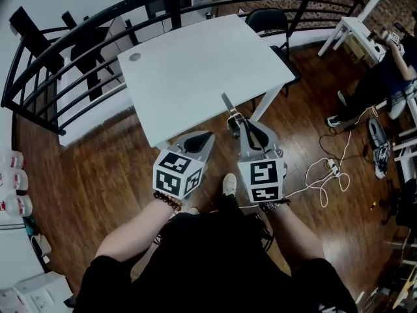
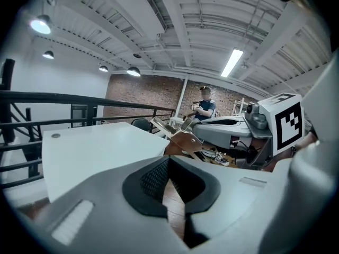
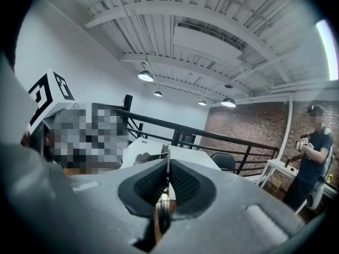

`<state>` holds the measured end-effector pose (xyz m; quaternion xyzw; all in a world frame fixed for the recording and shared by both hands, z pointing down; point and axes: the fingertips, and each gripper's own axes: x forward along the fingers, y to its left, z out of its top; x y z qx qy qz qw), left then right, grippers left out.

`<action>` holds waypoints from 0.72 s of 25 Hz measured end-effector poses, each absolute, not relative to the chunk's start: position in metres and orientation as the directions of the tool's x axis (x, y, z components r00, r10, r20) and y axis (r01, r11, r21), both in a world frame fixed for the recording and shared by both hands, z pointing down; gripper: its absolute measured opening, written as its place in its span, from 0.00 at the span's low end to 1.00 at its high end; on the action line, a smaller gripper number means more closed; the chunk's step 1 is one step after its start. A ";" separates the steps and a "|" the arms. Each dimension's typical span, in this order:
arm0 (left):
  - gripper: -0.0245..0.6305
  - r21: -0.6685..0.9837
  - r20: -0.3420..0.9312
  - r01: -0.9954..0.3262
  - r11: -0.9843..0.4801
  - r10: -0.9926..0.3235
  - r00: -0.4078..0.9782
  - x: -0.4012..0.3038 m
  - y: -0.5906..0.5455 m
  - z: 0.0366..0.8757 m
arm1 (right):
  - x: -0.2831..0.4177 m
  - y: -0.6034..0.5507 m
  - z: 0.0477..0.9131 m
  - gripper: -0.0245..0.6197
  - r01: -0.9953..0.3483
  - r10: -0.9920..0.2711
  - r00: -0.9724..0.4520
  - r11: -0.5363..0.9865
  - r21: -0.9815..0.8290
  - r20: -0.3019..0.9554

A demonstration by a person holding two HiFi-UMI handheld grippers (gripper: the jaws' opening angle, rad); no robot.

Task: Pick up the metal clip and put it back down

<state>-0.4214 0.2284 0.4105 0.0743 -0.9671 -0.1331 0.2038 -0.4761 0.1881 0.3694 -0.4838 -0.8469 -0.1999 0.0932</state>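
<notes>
The metal clip [image 1: 229, 109] is a thin brass-coloured piece that sticks out past the near edge of the white table [image 1: 195, 64]. My right gripper [image 1: 236, 124] is shut on it. In the right gripper view the clip's edge [image 3: 167, 160] runs between the pressed pads. From the left gripper view, the clip [image 2: 183, 139] hangs in the air off the table's corner in front of the right gripper [image 2: 222, 126]. Close beside the right one, just short of the table edge, my left gripper [image 1: 207, 135] has its pads [image 2: 153, 176] together on nothing.
A black curved railing [image 1: 78, 38] rings the table's far and left sides. At the back right stands a dark chair [image 1: 270, 21]. White cables [image 1: 322, 175] lie on the wooden floor to the right. At the right edge, a person [image 1: 384, 70] sits by a white desk.
</notes>
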 end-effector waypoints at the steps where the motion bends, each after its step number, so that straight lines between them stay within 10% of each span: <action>1: 0.06 0.288 0.380 -0.077 0.955 -0.187 -0.906 -0.431 0.231 0.412 | -0.487 0.191 0.371 0.03 0.863 0.788 -0.503 0.441 0.245 0.354; 18: 0.06 0.256 0.436 0.107 0.961 -0.016 -0.900 -0.588 0.257 0.413 | -0.657 0.224 0.389 0.03 0.933 0.858 -0.345 0.272 0.234 0.380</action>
